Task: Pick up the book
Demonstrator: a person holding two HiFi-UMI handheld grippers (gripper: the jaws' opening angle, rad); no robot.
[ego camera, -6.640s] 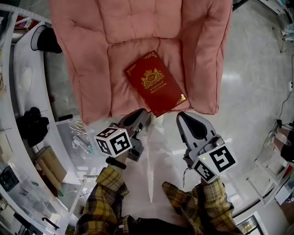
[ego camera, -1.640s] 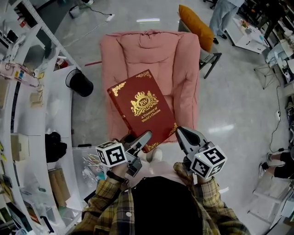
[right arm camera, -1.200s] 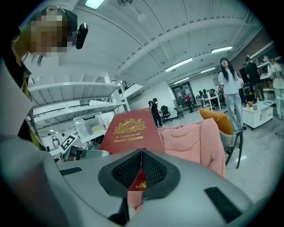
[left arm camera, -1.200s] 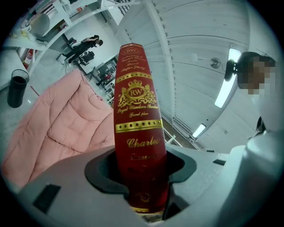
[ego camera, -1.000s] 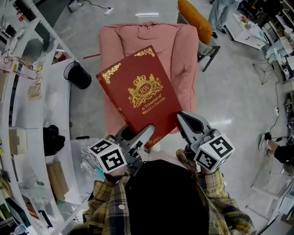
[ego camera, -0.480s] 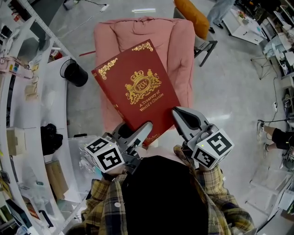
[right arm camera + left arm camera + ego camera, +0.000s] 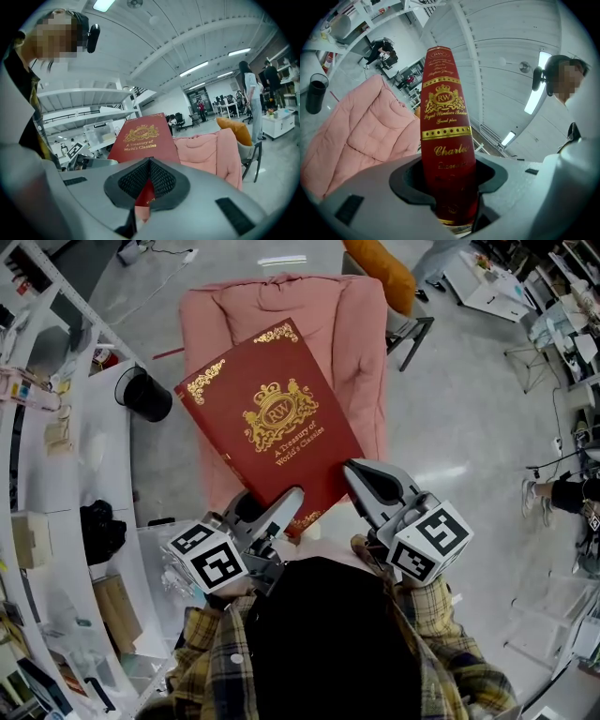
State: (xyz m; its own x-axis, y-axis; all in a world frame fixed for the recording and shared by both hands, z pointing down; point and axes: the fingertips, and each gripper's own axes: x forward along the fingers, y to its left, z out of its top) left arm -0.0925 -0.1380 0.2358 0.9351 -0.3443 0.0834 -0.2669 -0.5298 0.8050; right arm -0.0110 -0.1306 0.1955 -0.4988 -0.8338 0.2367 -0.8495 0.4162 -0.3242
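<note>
The dark red hardback book [image 7: 267, 423] carries gold print. Its front cover [image 7: 140, 136] shows a crowned crest with the monogram "RW". In the head view, the title "A Treasury of World's Classics" sits at 5 o'clock from the crest. Its spine [image 7: 443, 126] repeats the "RW" crest, with script beneath reading roughly "Royal Windsor Books" and, lower, "Charle…". The remaining lines are too dim to read.

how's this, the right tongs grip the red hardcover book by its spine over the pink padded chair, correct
No: the left tongs grip the red hardcover book by its spine over the pink padded chair; the left gripper view shows it.
</note>
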